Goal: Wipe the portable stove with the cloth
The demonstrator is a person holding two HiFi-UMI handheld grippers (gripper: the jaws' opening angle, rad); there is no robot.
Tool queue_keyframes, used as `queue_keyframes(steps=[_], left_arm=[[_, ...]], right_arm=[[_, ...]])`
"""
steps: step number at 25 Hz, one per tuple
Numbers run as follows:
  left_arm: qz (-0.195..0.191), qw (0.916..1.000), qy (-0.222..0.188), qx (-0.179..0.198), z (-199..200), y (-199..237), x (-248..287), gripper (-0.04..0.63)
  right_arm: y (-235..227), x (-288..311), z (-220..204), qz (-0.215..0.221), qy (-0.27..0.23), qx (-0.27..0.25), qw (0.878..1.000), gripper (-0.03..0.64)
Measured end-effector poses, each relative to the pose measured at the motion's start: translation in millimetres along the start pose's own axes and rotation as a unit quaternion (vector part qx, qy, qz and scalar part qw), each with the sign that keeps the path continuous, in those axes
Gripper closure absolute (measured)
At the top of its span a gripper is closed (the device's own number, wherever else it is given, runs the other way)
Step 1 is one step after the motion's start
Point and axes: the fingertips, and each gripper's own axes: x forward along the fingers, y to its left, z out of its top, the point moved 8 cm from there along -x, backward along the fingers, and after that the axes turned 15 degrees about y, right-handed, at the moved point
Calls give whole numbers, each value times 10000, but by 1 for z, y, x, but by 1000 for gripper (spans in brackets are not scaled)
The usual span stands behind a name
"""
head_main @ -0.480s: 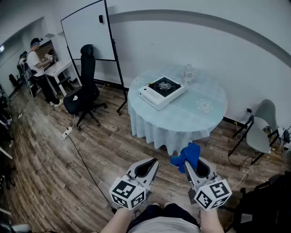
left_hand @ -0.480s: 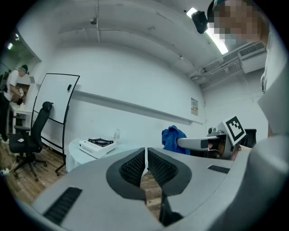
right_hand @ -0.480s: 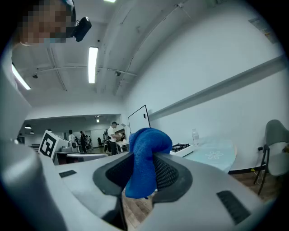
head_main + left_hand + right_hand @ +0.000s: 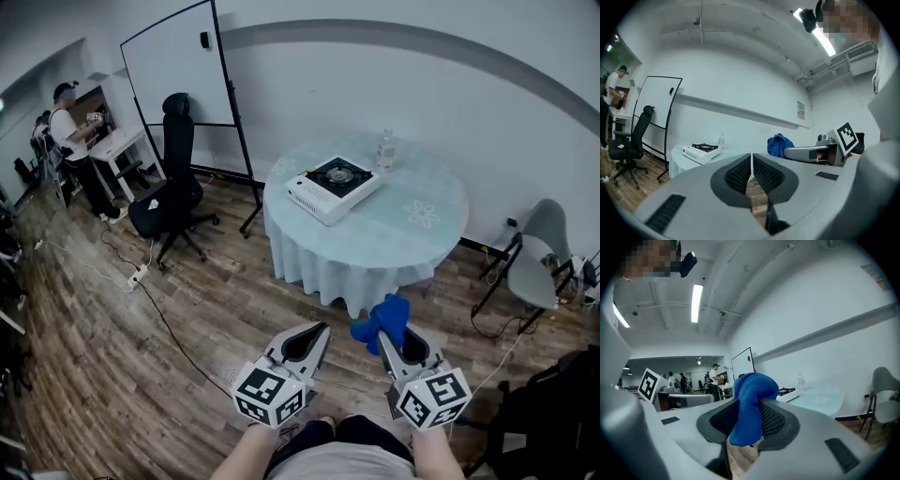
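The white portable stove (image 4: 333, 188) with a black burner sits on the left part of a round table (image 4: 412, 239) covered by a pale cloth, well ahead of both grippers. It also shows small in the left gripper view as the stove (image 4: 701, 152), and past the cloth as the stove (image 4: 788, 393). My right gripper (image 4: 386, 339) is shut on a bunched blue cloth (image 4: 383, 322), which bulges between the jaws as the cloth (image 4: 751, 405). The left gripper (image 4: 314, 338) is shut and holds nothing; its jaws meet in the left gripper view (image 4: 751, 161).
A clear plastic bottle (image 4: 385, 150) stands on the table behind the stove. A black office chair (image 4: 173, 192) and a whiteboard on a stand (image 4: 183, 66) are to the left, a grey chair (image 4: 539, 272) to the right. A cable (image 4: 159, 319) runs over the wooden floor. People stand at a desk far left (image 4: 70, 131).
The view has shifted very slightly; both grippers keep their places and grip, and the blue cloth stays in the right one.
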Motion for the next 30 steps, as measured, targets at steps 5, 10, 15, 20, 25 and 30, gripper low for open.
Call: queue_keyframes(steps=[5, 10, 15, 20, 25, 30], left_arm=[[-141, 9999, 28, 32, -1, 8, 2, 565], [-216, 9998, 8, 36, 1, 15, 7, 565], [-133, 9998, -4, -155, -5, 24, 14, 565], [-58, 9989, -63, -456, -6, 46, 36, 565], [-50, 9992, 4, -399, 13, 73, 74, 566], [-42, 9984, 95, -557, 29, 95, 117, 566]], right_arm=[[1, 4, -3, -48, 114, 49, 9999, 479], [0, 11, -1, -100, 174, 65, 9998, 477], [-10, 26, -1, -96, 262, 188, 9994, 477], [-24, 57, 0, 160, 270, 306, 9990, 477], [-56, 94, 19, 260, 265, 372, 9986, 477], [-95, 134, 37, 424, 436, 316, 9976, 477]])
